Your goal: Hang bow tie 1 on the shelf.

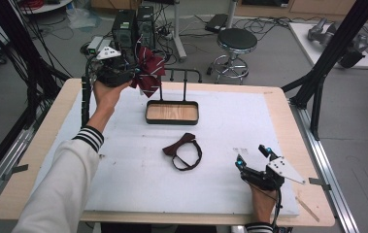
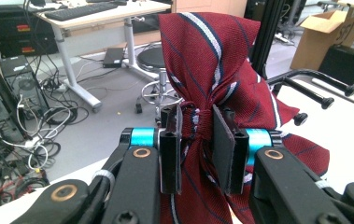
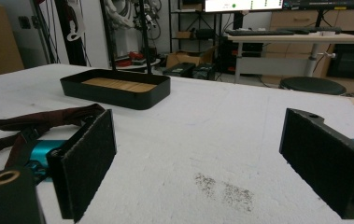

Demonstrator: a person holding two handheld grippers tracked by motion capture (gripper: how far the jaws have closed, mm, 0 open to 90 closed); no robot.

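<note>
- Left gripper (image 1: 132, 74): jaws clamped on the knot of the striped red bow tie (image 2: 212, 79), held aloft at upper left of the high view, just left of the black rack (image 1: 184, 77).
- Right gripper (image 1: 253, 156): jaws wide, nothing between them, resting at lower right on the white mat (image 1: 230, 126).
- Step judged: carrying the tie to the rack above the tray (image 1: 172, 120); next move calls for draping it over a bar.
- The left gripper view shows pads (image 2: 223, 140) pinching the knot; the high view alone shows the dark bow tie (image 1: 184, 151) mid-table.
</note>
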